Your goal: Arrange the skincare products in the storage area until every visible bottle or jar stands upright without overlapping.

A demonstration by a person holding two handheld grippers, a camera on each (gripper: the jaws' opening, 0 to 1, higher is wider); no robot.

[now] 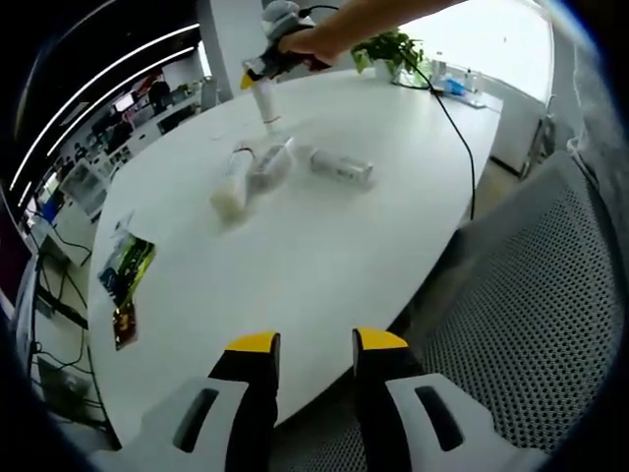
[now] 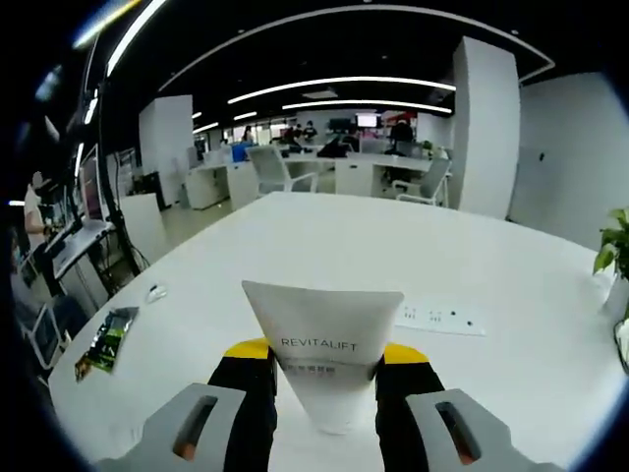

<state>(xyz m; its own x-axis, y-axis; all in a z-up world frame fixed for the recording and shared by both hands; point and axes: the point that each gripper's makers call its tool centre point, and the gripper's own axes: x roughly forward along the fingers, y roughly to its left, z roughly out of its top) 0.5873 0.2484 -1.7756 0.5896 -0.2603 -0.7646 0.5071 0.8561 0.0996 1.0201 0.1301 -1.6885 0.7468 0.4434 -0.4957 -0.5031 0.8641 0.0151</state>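
A white tube [image 2: 324, 349] with the word REVITALIFT on it sits between the two jaws of the right claw [image 2: 324, 366]. The right claw is holding it tight. The flat wide end of the tube points up and the narrow end points down at the white bench [image 2: 393, 256].

In the left gripper view, the same right claw [image 1: 263, 77] is far away across the bench, with a person's hand [image 1: 307, 41] around it. The tube [image 1: 265, 106] hangs straight down from it, and its low end is at or just above the bench [image 1: 295, 265]; I cannot tell if it touches.

Just near that, three more skincare things lie on their sides in a little group. A pale bottle [image 1: 232, 187] is on the left, a clear bottle [image 1: 271, 162] is touching it, and a white tube [image 1: 342, 167] lies a bit apart on the right.

The left claw [image 1: 316, 346] is near the close edge of the bench. Its jaws are apart with nothing between them.

A dark packet [image 1: 126, 267] lies on the far left of the bench. A black cable [image 1: 454, 123] runs over the right side.
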